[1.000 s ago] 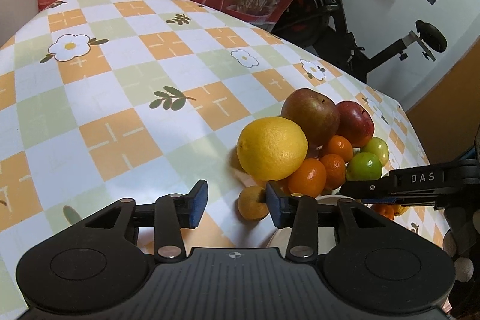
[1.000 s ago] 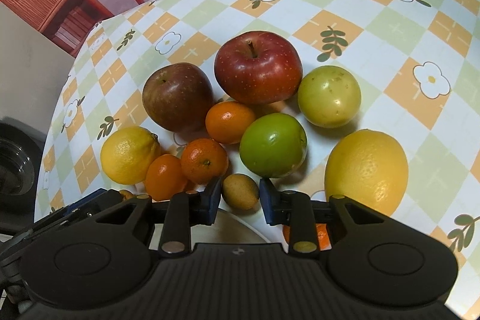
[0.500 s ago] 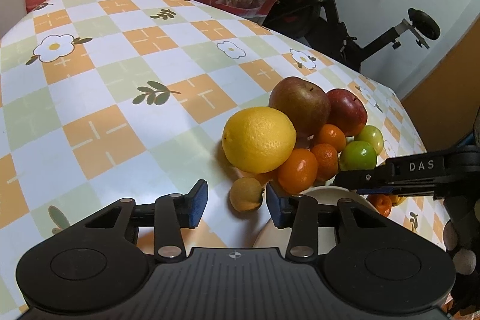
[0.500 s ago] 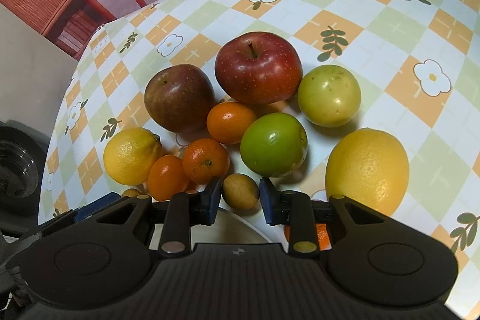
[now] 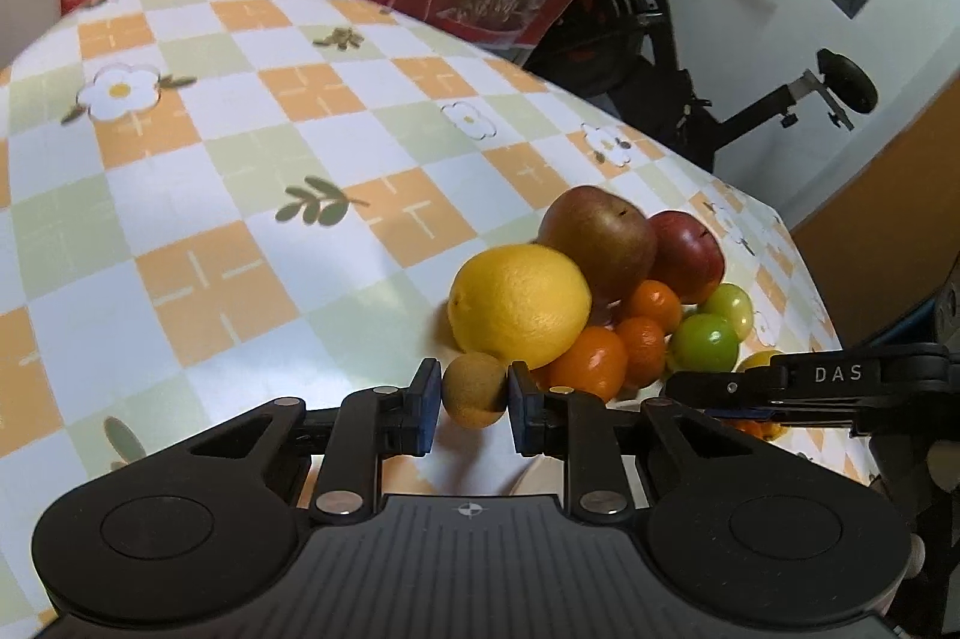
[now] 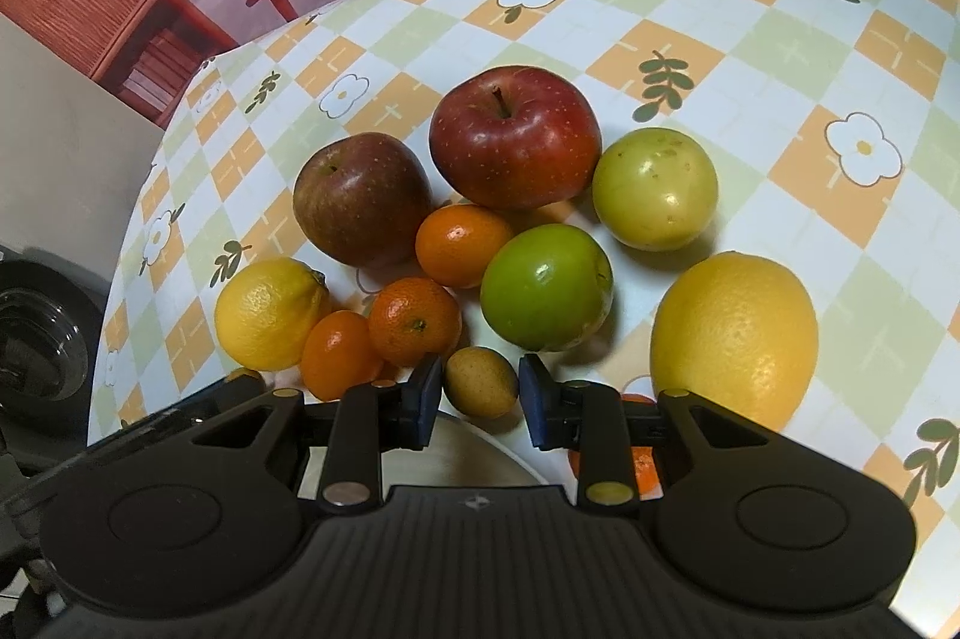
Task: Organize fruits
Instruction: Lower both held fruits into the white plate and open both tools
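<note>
A home: a table under a checkered flower-print tablecloth (image 5: 240, 195), an exercise bike (image 5: 708, 57) at far right, fruit (image 6: 516, 147) heaped.

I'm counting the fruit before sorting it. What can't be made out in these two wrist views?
- White plate, right wrist view: mostly behind the gripper body, so its contents are hidden.
- Orange fruit, right wrist view: largely covered by the right finger's linkage.
- Yellow fruit, left wrist view: mostly behind the right gripper.
</note>
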A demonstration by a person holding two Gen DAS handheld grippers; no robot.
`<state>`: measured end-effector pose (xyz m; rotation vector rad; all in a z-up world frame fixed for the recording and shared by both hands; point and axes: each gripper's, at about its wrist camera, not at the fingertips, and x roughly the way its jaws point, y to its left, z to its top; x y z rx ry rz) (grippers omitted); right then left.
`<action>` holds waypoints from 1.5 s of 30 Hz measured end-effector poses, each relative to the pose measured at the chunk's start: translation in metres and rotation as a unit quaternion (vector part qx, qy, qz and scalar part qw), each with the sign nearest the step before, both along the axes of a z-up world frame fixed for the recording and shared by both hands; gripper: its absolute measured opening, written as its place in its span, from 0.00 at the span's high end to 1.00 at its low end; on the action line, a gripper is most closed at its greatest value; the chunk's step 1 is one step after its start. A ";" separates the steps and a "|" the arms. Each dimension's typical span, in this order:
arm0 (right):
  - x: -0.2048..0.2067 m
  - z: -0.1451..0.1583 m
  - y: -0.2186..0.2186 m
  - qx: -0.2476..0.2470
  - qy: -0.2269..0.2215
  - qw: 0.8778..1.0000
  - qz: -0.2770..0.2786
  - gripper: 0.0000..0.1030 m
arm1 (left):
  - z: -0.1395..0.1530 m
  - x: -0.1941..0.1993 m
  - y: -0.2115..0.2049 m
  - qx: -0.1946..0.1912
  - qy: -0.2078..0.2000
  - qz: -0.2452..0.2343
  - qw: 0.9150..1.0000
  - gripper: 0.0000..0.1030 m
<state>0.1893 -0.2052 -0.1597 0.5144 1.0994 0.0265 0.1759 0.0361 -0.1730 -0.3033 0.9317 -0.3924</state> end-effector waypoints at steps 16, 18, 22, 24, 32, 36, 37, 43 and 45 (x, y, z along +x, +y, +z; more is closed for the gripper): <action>-0.054 0.032 0.001 -0.019 -0.040 0.997 0.058 0.70 | 0.030 -0.051 -0.025 0.033 -0.038 -0.093 0.994 0.75; -0.065 0.027 0.003 -0.022 -0.032 0.997 0.069 0.70 | 0.025 -0.055 -0.030 0.045 -0.036 -0.102 0.993 0.75; -0.080 0.014 0.004 -0.030 -0.014 0.996 0.077 0.70 | 0.015 -0.060 -0.035 0.064 -0.027 -0.113 0.991 0.75; -0.086 0.010 0.002 -0.030 -0.010 0.997 0.075 0.70 | 0.011 -0.061 -0.036 0.072 -0.023 -0.115 0.990 0.75; -0.087 0.003 0.003 -0.031 -0.015 0.996 0.081 0.70 | -0.002 -0.058 -0.039 0.104 -0.018 -0.123 0.987 0.75; -0.083 0.002 0.005 -0.038 -0.025 0.995 0.084 0.70 | -0.001 -0.059 -0.046 0.123 -0.034 -0.134 0.983 0.75; -0.082 0.002 0.005 -0.038 -0.027 0.995 0.083 0.70 | -0.001 -0.058 -0.047 0.124 -0.035 -0.135 0.982 0.75; -0.074 0.003 0.002 -0.040 -0.037 0.995 0.083 0.71 | 0.000 -0.050 -0.050 0.125 -0.047 -0.134 0.982 0.75; -0.073 0.002 0.002 -0.039 -0.035 0.995 0.082 0.70 | 0.000 -0.052 -0.051 0.129 -0.044 -0.138 0.981 0.75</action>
